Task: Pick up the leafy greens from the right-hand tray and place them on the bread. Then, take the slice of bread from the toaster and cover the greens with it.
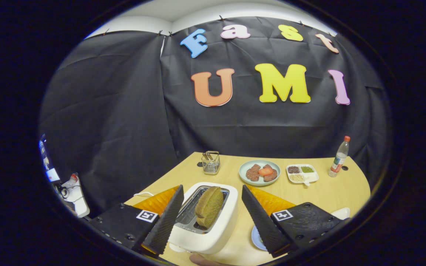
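Note:
A white toaster [213, 225] stands on the wooden table [324, 192], between my two fingers. A brown slice of bread [209, 206] sticks up out of its slot. My gripper [213, 201] is open, its black ridged fingers [166, 218] on either side of the toaster, apart from the bread. A sliver of a light blue plate [256, 238] shows under the right finger. I cannot make out leafy greens or the bottom bread.
Beyond the toaster a pale green plate [259, 172] holds meat slices and something red. A white divided dish [302, 173] of small toppings sits to its right, then a clear bottle [339, 157] with a red cap. A wire basket [210, 163] stands behind the toaster.

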The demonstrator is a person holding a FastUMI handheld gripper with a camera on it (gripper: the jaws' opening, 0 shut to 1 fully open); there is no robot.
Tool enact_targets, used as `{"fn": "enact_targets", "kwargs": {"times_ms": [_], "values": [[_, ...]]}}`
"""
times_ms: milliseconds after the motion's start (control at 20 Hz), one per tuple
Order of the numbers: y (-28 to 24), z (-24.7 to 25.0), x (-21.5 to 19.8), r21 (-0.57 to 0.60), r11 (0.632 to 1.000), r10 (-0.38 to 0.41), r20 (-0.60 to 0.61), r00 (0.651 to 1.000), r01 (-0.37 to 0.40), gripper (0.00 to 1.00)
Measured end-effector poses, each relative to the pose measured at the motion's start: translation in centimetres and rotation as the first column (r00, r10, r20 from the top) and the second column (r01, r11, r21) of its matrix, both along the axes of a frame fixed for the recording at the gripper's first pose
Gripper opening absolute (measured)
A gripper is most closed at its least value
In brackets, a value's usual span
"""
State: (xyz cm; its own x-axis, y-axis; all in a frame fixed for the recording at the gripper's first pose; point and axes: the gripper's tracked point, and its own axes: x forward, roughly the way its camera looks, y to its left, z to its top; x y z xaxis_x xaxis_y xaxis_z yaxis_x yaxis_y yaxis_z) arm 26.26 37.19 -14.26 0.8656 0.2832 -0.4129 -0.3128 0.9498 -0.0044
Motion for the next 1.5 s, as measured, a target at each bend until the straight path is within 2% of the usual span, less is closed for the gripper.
{"fn": "enact_targets", "kwargs": {"times_ms": [350,500,550,800,850,1050,1250,1500], "values": [[1.1,-5.1,3.7,-0.123,0.986,-0.125,-0.091,0.988,0.113,0.96],[0.2,-6.0,3.7,-0.170,0.970,-0.195,-0.129,0.972,0.172,0.78],[0.5,-6.1,3.7,-0.173,0.969,-0.201,-0.143,0.969,0.175,0.74],[0.8,-6.3,2.7,-0.206,0.959,-0.237,-0.206,0.950,0.194,0.18],[0.8,-5.6,2.4,-0.214,0.955,-0.247,-0.196,0.949,0.204,0.10],[1.6,-3.1,1.8,-0.194,0.958,-0.244,-0.164,0.956,0.211,0.10],[1.9,2.7,1.2,-0.155,0.961,-0.244,-0.092,0.965,0.228,0.10],[-0.7,9.3,-0.6,-0.091,0.961,-0.263,-0.011,0.965,0.261,0.10]]}}
